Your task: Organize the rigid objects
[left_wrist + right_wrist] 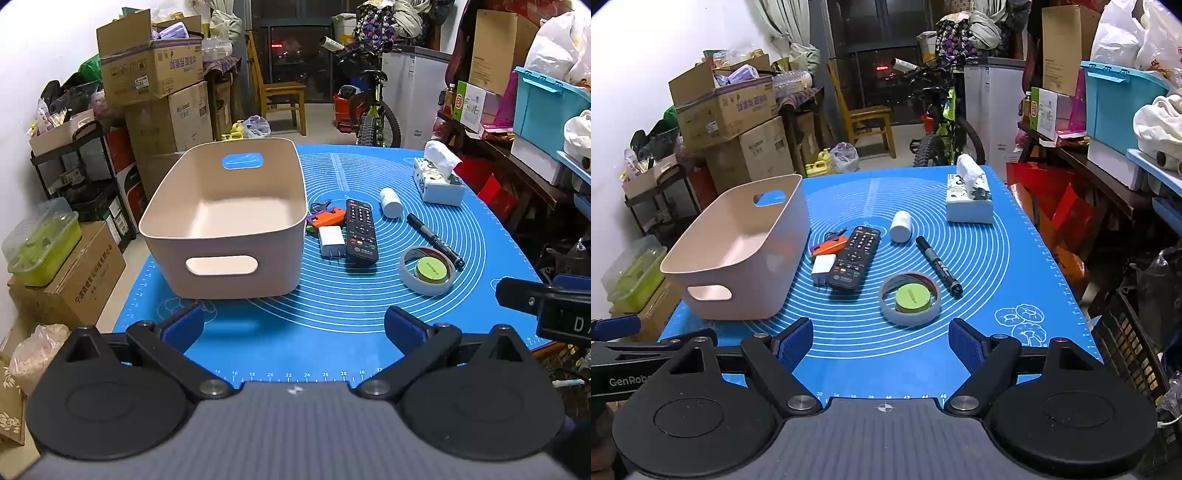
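- Both my left gripper (293,328) and right gripper (881,343) hover with jaws apart, empty.
- Bin (177,192) sits left of centre; remote (360,230) just right of it.
- I'd straddle the remote's narrow sides, then lift clear of the rim.

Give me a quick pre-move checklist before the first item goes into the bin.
1. Beige bin empty and upright: ok.
2. Left hand-held gripper open, nothing between its jaws: ok.
3. Right hand-held gripper open, nothing held: ok.
4. Tape roll nearest the right gripper, green disc inside its ring: ok.
5. Remote free of neighbours: not ok, white charger lies against it.
6. Marker capped: cannot tell.
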`<state>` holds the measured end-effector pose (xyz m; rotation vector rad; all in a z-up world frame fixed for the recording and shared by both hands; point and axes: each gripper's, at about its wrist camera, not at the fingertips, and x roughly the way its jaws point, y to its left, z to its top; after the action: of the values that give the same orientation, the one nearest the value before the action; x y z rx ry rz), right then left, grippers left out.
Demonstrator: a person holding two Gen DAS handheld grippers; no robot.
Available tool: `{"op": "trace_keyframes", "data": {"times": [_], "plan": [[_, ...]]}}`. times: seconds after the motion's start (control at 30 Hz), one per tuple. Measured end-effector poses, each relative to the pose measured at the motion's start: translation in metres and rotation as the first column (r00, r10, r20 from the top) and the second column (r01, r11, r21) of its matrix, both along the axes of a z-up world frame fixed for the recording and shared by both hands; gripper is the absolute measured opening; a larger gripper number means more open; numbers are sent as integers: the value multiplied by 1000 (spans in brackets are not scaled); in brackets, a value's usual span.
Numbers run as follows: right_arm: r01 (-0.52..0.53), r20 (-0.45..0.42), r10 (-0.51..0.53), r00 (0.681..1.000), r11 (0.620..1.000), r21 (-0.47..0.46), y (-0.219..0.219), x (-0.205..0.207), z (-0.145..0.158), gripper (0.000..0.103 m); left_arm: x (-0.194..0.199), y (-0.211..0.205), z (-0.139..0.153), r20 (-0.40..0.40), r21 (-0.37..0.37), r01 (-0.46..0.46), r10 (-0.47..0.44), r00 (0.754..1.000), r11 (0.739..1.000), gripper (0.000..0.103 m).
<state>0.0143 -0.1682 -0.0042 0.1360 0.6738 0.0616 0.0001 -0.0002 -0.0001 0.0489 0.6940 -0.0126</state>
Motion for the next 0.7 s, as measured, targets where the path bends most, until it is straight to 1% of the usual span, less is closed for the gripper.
{"op": "trace_keyframes", "data": {"times": [0.47, 0.7], "plan": [[3, -2, -3, 1000, 1000, -10, 0, -1, 1, 83, 0, 3, 0, -2, -1, -3, 3, 1000, 1000, 103], [3, -3, -3, 1000, 1000, -15, 1, -1, 1, 83, 1, -5, -1, 0, 4, 2, -2, 1000, 1000, 103]]}}
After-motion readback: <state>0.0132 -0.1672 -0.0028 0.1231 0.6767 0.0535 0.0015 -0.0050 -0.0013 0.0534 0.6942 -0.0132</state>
